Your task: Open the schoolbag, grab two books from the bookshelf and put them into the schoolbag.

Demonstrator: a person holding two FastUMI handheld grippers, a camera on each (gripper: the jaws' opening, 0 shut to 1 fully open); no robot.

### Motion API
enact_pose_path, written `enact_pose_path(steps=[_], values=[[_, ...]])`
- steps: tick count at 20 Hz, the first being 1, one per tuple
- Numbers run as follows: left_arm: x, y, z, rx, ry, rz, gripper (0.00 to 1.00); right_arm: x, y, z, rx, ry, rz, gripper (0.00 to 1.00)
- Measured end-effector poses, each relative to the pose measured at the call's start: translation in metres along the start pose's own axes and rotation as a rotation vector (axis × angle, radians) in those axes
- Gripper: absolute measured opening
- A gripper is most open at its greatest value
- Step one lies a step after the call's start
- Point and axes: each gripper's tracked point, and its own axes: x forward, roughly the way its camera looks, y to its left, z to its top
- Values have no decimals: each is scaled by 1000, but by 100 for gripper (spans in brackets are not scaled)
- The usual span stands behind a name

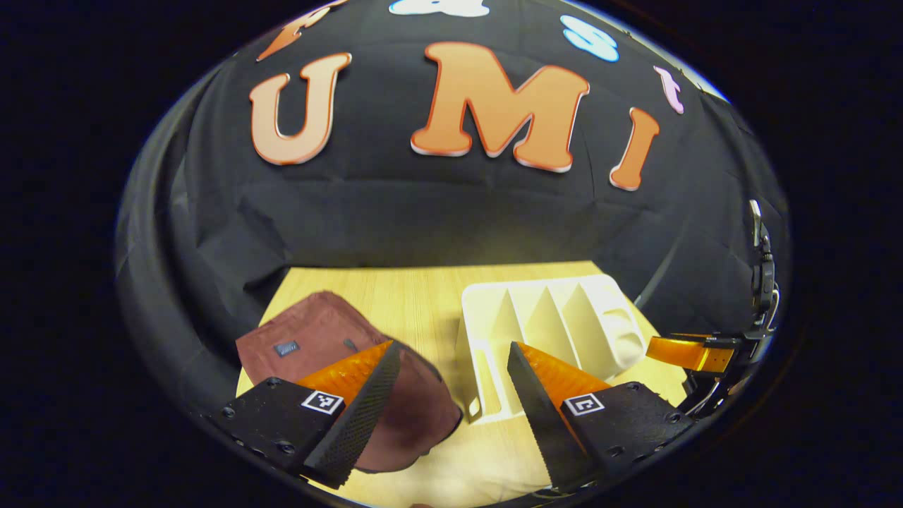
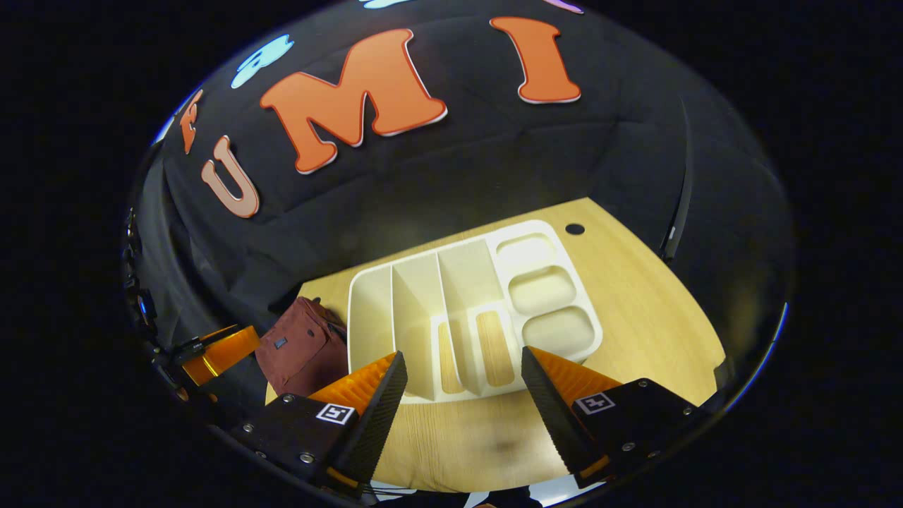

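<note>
Here, schoolbag (image 1: pixel 324 339) under the open left tool (image 1: pixel 451 395), beside bookshelf (image 1: pixel 557 317).

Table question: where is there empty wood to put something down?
The table has a wide bare patch right of the white bookshelf, out to the edge. Another bare strip lies in front of the shelf, near the right gripper. It is crowded on the left, where the maroon schoolbag sits close against the shelf.

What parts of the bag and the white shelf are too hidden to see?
- Schoolbag: left gripper view, the near side sits behind the left gripper finger, so no zip shows.
- Schoolbag, right gripper view: small, its right edge behind the bookshelf.
- Bookshelf front: right gripper fingers cover it.
</note>
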Motion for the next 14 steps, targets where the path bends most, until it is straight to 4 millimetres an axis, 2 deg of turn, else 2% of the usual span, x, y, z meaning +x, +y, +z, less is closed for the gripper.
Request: enact_pose_path(steps=[3,5,7,10,12,14], values=[[-8,0,17,2,-91,31,98,-18,-14,28,-36,-113,-4,97],[-11,1,26,3,-147,56,98,-28,-19,40,-66,-183,-15,97],[-12,-6,31,3,-185,61,98,-34,-26,51,-99,-240,-27,97],[-21,-15,31,-7,-199,68,100,-42,-29,60,-108,-288,-33,97],[-24,-18,31,-10,-210,71,98,-43,-31,60,-101,-289,-28,97],[-28,-23,30,0,-217,64,100,-46,-35,58,-97,-288,-29,97]])
